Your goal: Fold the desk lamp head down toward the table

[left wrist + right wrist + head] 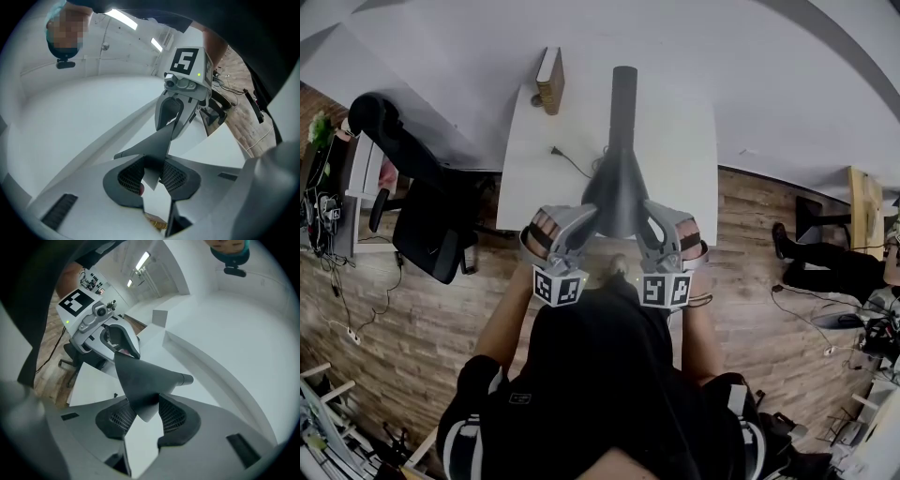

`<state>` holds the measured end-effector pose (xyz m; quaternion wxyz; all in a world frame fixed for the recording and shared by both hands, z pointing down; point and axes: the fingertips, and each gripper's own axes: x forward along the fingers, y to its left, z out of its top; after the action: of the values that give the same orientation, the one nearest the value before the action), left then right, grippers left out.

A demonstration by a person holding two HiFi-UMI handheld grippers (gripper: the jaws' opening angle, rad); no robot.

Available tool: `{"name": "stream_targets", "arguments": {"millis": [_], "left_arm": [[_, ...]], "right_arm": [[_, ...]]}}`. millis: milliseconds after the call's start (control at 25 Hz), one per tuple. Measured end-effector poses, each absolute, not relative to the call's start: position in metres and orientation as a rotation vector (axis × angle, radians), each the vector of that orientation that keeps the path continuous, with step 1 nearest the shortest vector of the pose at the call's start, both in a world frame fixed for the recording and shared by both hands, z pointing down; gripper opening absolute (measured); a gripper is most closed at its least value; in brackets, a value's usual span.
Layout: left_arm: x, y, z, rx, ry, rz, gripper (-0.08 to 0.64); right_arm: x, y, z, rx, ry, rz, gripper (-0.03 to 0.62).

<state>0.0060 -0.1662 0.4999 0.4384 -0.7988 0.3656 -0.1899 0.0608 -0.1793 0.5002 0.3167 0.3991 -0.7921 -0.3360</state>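
Desk lamp head is sitting above the near part of the white table, its neck running to the far side. Left gripper is clamping its left corner; right gripper is clamping its right corner

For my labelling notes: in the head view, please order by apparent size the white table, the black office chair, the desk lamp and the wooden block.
1. white table
2. black office chair
3. desk lamp, raised nearer the camera, so its true size is unsure
4. wooden block
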Motion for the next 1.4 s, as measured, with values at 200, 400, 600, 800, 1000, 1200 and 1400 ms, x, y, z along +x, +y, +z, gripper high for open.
{"name": "stream_targets", "arguments": {"millis": [200, 400, 600, 800, 1000, 1200, 1400], "left_arm": [[0.008, -0.17, 0.515, -1.904, 0.904, -0.513, 0.107], [0.008, -0.176, 0.531, -1.836, 0.901, -0.557, 0.112], [0.009, -0.183, 0.543, -1.76, 0.92, -0.584, 0.112], [0.01, -0.19, 0.554, -1.681, 0.947, -0.603, 0.112], [0.01, -0.197, 0.564, -1.632, 0.968, -0.594, 0.112], [0.01, -0.204, 0.571, -1.598, 0.989, -0.586, 0.112], [0.011, -0.211, 0.579, -1.581, 1.006, -0.585, 0.118]], "right_arm": [[0.063, -0.183, 0.515, 1.046, -2.029, -0.948, 0.156], [0.062, -0.189, 0.529, 1.018, -1.959, -1.017, 0.167], [0.064, -0.195, 0.541, 1.04, -1.879, -1.098, 0.166], [0.066, -0.201, 0.552, 1.081, -1.825, -1.164, 0.161], [0.066, -0.208, 0.56, 1.101, -1.794, -1.212, 0.161], [0.065, -0.215, 0.568, 1.115, -1.773, -1.245, 0.163], [0.068, -0.222, 0.578, 1.121, -1.738, -1.267, 0.167]]}}
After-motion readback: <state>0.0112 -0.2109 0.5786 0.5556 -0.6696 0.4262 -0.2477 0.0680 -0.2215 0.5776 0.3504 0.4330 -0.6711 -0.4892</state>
